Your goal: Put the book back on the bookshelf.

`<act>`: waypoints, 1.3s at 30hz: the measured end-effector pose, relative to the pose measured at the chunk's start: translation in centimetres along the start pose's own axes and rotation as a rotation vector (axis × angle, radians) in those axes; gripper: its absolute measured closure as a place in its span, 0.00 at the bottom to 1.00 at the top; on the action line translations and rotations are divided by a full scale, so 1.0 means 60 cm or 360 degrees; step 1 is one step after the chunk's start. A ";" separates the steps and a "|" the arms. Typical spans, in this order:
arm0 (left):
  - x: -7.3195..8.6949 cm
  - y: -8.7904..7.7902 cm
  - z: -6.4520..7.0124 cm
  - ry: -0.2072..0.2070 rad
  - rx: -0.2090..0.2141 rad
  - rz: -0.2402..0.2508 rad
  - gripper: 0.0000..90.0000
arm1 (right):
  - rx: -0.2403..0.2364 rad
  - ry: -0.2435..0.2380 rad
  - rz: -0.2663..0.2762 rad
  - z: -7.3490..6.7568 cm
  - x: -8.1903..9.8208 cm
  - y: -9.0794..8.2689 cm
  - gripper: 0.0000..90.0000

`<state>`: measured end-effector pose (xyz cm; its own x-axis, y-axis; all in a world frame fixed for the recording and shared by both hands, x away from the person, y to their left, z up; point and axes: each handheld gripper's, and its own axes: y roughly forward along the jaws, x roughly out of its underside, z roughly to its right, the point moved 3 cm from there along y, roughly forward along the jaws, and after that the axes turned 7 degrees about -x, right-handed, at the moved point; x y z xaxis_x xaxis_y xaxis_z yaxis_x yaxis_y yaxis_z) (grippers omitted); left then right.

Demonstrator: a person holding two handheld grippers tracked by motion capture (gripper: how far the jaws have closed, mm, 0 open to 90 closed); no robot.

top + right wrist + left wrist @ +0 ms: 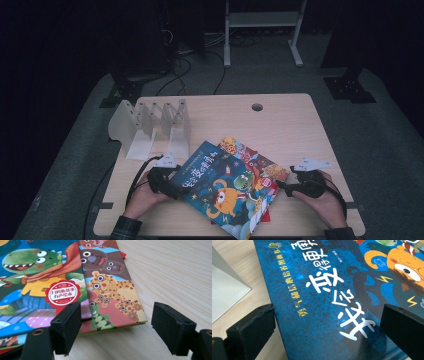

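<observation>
A pale wooden table [290, 125] sits centre frame on grey carpet [385, 135] in a dark room, with a white folding rack [150, 125] at its upper left. Picture books [232, 187] lie stacked at lower centre. The left claw [172, 189] and right claw [284, 186] flank the stack, both spread wide and holding nothing.

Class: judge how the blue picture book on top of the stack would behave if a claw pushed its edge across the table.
The blue picture book looks flat and fairly stiff, so it would probably slide, not fold. Its cover looks glossy, so it may slip off the book beneath. Lying flat, it is unlikely to tip or roll.
</observation>
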<state>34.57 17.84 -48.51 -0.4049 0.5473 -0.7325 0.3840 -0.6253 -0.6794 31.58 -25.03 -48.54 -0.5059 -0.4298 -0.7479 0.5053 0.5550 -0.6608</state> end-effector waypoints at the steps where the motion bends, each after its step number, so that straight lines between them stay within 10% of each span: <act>1: 0.000 0.000 0.000 -0.0002 0.0003 -0.0002 0.00 | 0.0006 0.0007 0.0006 0.003 -0.002 0.003 0.25; 27: 0.021 -0.018 0.015 -0.0116 -0.0055 0.0011 0.00 | 0.0074 0.0038 -0.0010 0.054 -0.071 0.072 0.27; 39: 0.034 -0.031 0.013 -0.0162 -0.0106 0.0026 0.00 | -0.0218 0.0119 0.0060 0.004 -0.063 0.062 0.24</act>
<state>32.39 19.70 -48.70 -0.4788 0.4760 -0.7377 0.4439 -0.5936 -0.6712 35.56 -21.49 -48.17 -0.5414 -0.3555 -0.7619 0.4272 0.6641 -0.6135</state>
